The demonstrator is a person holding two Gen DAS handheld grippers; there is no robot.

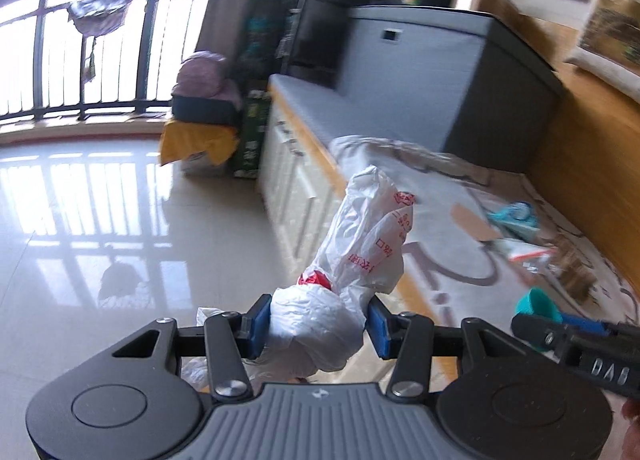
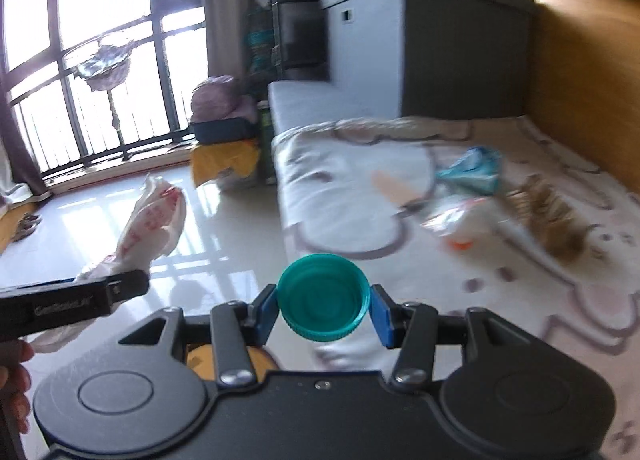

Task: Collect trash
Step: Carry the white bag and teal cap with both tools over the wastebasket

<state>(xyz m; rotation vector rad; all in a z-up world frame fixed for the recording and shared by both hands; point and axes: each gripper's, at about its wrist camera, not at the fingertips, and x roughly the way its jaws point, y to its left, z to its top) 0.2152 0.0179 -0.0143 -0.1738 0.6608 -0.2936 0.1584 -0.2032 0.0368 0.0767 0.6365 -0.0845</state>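
My left gripper (image 1: 318, 326) is shut on a crumpled white plastic bag (image 1: 360, 244) with red print, which sticks up and forward from the blue pads; the same plastic bag (image 2: 150, 226) shows at the left of the right wrist view. My right gripper (image 2: 324, 310) is shut on a teal bottle cap (image 2: 323, 296), its hollow side facing the camera; the teal cap (image 1: 534, 306) also peeks in at the right of the left wrist view. More litter lies on the patterned bed cover (image 2: 520, 268): a blue wrapper (image 2: 474, 170), a clear packet (image 2: 452, 220), a wooden stick (image 2: 390, 186) and a brown scrap (image 2: 554, 220).
A shiny tiled floor (image 1: 100, 220) spreads to the left up to a barred window (image 1: 80, 40). A grey chest (image 1: 440, 72) and dark shelving (image 1: 304, 12) stand beyond the bed, with a yellow-draped box (image 1: 196, 140) beside them. A wooden wall (image 1: 592, 164) lines the right.
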